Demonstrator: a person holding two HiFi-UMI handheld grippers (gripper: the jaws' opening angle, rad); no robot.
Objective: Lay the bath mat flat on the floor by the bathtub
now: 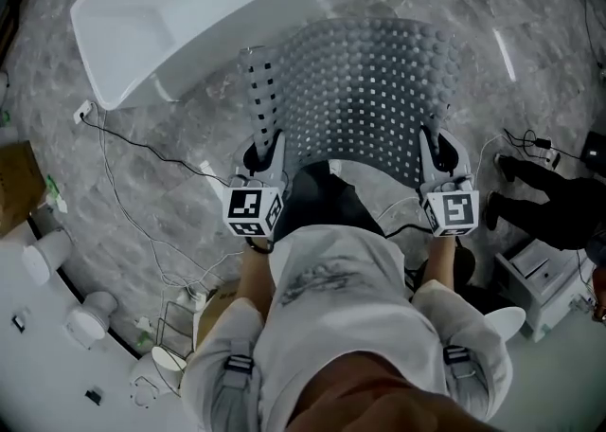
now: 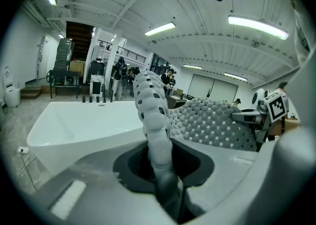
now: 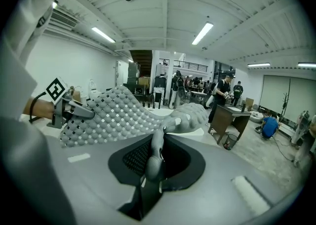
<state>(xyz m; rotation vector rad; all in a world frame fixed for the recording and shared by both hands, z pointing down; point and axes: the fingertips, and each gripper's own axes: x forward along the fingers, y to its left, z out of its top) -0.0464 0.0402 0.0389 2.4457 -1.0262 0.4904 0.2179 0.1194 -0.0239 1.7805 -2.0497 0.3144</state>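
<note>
A grey bath mat (image 1: 365,99) with bumps and square holes hangs spread between my two grippers, above the grey marble floor in front of the white bathtub (image 1: 189,13). My left gripper (image 1: 264,151) is shut on the mat's near left corner, where the edge curls upward (image 2: 153,120). My right gripper (image 1: 434,151) is shut on the near right corner (image 3: 160,135). In each gripper view the mat (image 2: 217,123) (image 3: 113,110) stretches across to the other gripper. The mat's far edge reaches toward the tub.
Cables (image 1: 142,151) trail over the floor at the left. White fixtures (image 1: 90,316) and a cardboard box (image 1: 19,184) stand at the left; a white unit (image 1: 540,274) and dark shoes (image 1: 502,189) are at the right. People and desks (image 3: 232,115) fill the room behind.
</note>
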